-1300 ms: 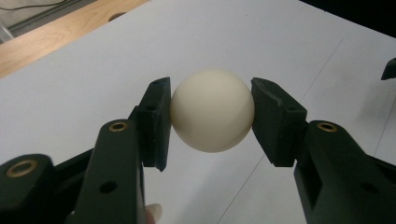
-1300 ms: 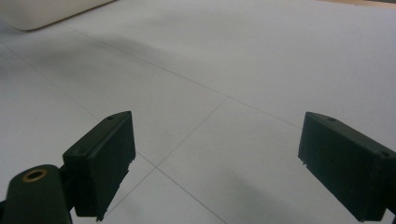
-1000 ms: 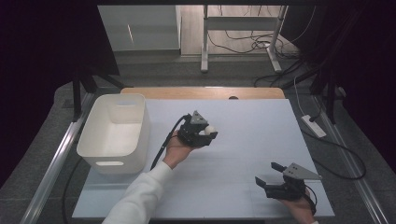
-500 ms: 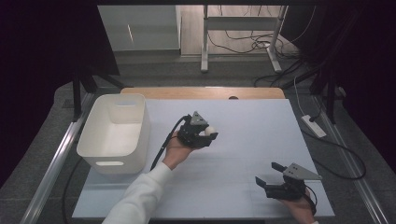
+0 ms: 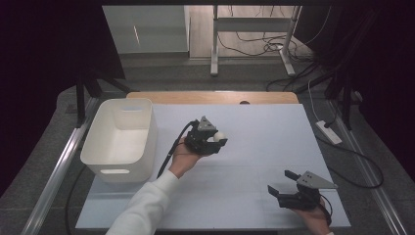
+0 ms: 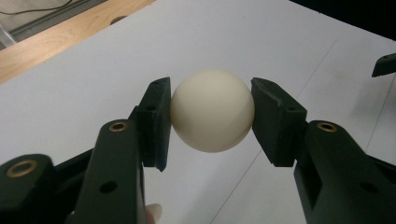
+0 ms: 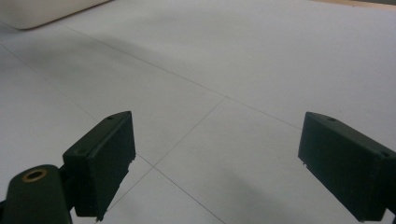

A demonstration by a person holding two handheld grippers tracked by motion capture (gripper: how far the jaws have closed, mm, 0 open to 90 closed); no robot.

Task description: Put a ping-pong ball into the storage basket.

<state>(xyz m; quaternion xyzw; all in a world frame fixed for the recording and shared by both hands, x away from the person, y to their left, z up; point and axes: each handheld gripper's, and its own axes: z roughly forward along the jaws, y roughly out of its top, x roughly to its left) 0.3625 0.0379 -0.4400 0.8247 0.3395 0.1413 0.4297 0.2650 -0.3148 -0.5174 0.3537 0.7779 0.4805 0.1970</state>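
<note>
A cream-white ball [image 6: 212, 109] sits clamped between the two black jaws of my left gripper [image 6: 211, 116], held a little above the white table. In the high view that left gripper [image 5: 215, 139] is over the table's middle, with the ball [image 5: 219, 136] showing at its tip. My right gripper [image 5: 281, 183] rests low near the table's front right corner, jaws wide apart and nothing between them; in the right gripper view its fingers [image 7: 100, 161] frame bare table.
A white plastic bin [image 5: 120, 139] stands at the table's left side, its inside bare. The white table sheet [image 5: 264, 127] has a wooden strip [image 5: 210, 97] along its far edge. Cables and a power strip [image 5: 329, 132] lie on the floor to the right.
</note>
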